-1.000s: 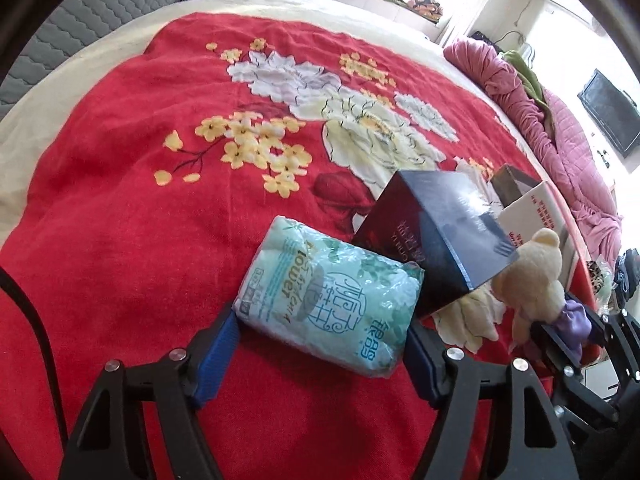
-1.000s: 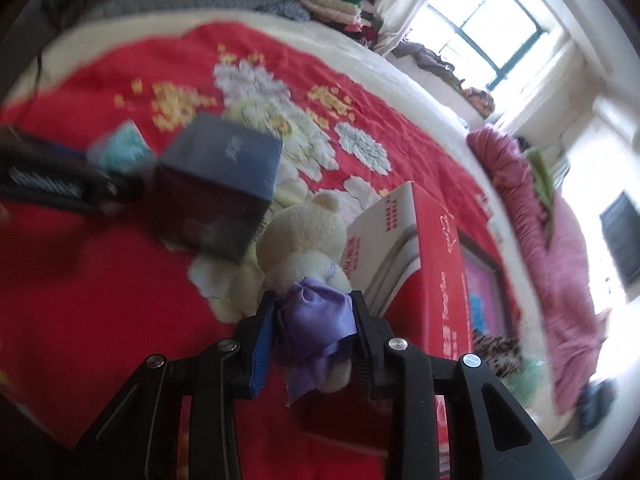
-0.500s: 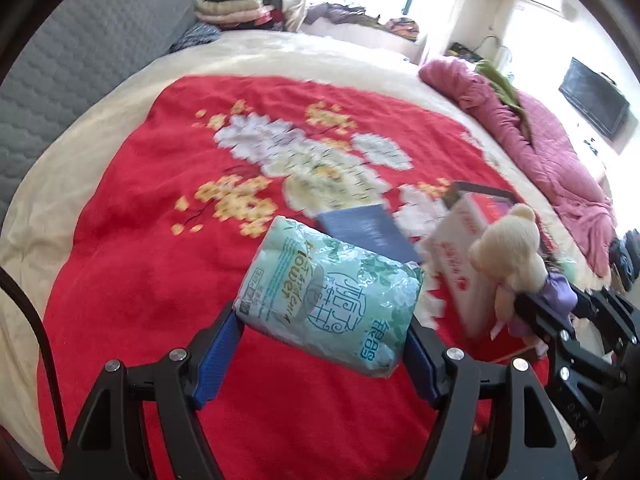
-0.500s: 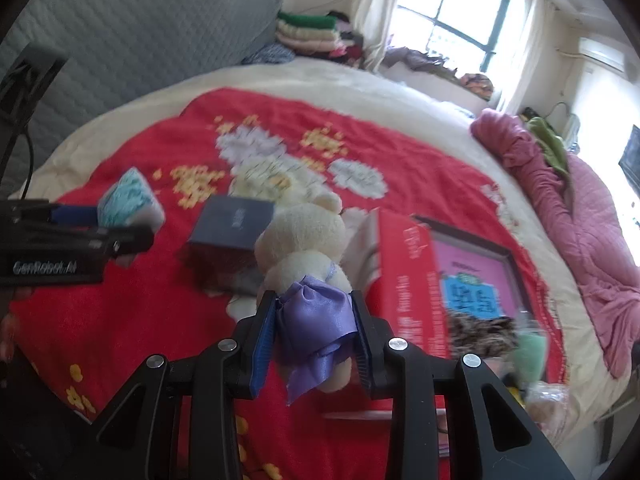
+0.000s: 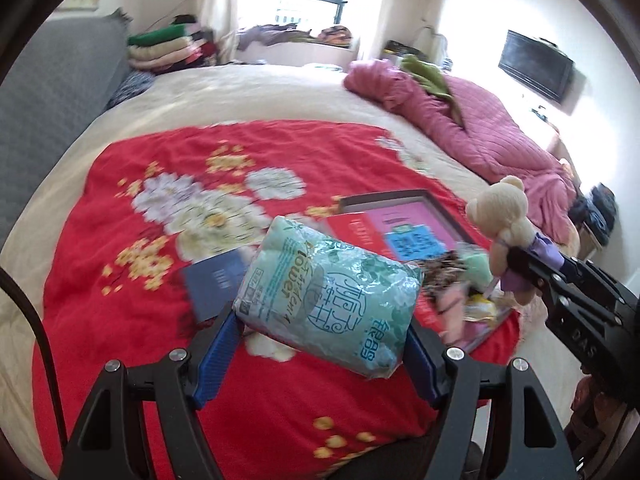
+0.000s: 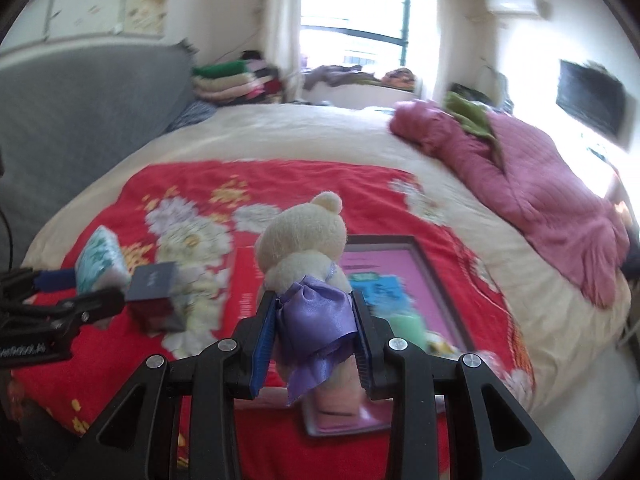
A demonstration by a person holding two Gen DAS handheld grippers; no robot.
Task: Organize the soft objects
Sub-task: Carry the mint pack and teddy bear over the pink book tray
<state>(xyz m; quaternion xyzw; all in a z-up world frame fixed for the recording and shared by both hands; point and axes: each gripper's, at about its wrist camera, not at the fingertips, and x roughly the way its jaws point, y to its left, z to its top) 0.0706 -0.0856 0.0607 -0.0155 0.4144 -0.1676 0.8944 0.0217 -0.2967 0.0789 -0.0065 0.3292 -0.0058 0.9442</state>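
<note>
Both loads higher, teddy bear (image 6: 304, 240) between right hand-held gripper (image 6: 316, 344) pads

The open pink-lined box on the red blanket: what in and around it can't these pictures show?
- Box contents, left wrist view: motion-blurred, partly behind the pale green tissue pack.
- Box's near end, right wrist view: hidden by the cream teddy bear and right gripper.
- Dark blue box's lettering: blurred.

Tissue pack (image 5: 328, 300) left of teddy bear (image 6: 304, 240), both above blanket (image 5: 120, 208).
</note>
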